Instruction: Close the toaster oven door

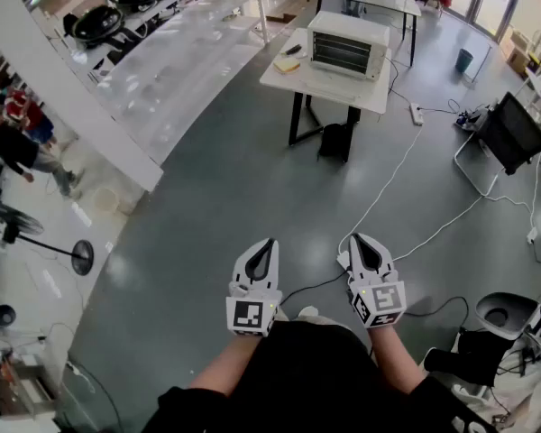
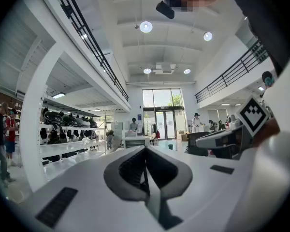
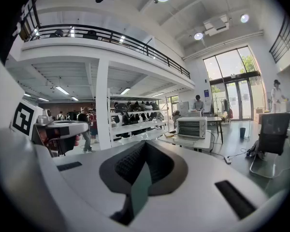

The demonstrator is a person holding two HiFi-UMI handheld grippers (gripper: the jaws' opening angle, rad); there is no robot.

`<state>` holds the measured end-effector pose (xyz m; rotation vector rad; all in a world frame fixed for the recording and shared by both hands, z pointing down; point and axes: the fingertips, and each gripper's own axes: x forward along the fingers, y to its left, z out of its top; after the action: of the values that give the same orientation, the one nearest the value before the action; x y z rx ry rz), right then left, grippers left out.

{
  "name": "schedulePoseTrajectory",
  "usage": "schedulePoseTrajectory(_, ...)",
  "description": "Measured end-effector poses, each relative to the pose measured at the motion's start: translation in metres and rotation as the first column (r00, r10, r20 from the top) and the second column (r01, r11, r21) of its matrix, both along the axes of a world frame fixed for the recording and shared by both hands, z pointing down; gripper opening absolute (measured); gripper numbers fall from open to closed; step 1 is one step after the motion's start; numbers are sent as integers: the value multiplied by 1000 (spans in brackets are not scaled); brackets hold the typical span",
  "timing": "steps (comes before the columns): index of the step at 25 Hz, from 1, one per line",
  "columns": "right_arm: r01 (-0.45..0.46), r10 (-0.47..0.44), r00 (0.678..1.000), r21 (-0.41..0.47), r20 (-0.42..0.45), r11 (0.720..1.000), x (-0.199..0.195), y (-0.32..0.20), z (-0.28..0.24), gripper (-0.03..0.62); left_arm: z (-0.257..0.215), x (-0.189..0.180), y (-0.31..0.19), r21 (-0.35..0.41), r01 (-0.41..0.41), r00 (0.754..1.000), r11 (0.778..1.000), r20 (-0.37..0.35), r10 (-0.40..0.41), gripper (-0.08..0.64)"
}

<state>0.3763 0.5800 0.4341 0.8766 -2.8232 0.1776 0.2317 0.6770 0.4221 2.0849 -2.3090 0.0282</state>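
Left gripper (image 1: 270, 244), right gripper (image 1: 361, 239): jaws pressed together, nothing pinched. Toaster oven (image 1: 347, 50) on white table (image 1: 334, 87) at 1 o'clock, well apart. Door position unreadable from here. Approach required first, white floor cable (image 1: 388, 183) to be avoided. Door best pushed with closed tips.

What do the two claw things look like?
The left gripper and right gripper are white, pointed shells with dark pads inside. Each carries a cube of black-and-white square markers. The person wears a black top.
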Motion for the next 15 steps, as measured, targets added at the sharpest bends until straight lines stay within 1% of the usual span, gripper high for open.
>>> schedulePoseTrajectory(3,12,-12,1000,26,-6,1000,-2,3,-5,21,-2,-2,0,8,2,1000,1000,1,-2,18)
schedulePoseTrajectory(6,-4,3,1000,53,10,999,1,5,-13,21,0,-3,1,11,-5,1000,1000,-16,5,18)
schedulePoseTrajectory(9,-7,5,999,48,53,999,6,3,-18,21,5,-6,-4,20,-8,998,1000,-64,10,18)
schedulePoseTrajectory(11,-8,5,998,44,64,999,10,2,-19,21,5,-13,-5,30,8,996,1000,-94,-5,18)
schedulePoseTrajectory(15,-5,1,997,55,80,998,14,4,-20,21,2,-28,1,25,53,997,998,-61,-52,18)
